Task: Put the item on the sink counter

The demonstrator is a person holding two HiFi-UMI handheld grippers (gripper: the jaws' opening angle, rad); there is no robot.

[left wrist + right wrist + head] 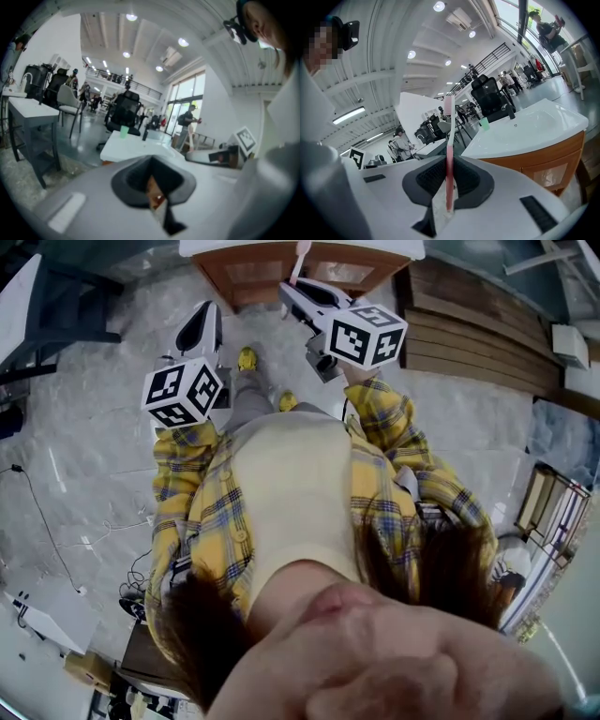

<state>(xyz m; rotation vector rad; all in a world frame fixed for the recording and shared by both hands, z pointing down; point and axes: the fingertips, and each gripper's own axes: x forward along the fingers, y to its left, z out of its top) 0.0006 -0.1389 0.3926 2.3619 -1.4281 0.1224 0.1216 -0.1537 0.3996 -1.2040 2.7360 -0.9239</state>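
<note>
"Right gripper view first: what is the right gripper gripping?"

"It is clenching a toothbrush. This is a slim pink-and-white stick, standing upright between the jaws with its head pointing up."

"Where is the sink counter?"

"Its white top over a wooden cabinet is lying ahead, apart from the toothbrush. A green cup is standing near its far edge."

"And the left gripper?"

"Its jaws are sitting together, gripping nothing. The person is holding it beside the right one."
</note>
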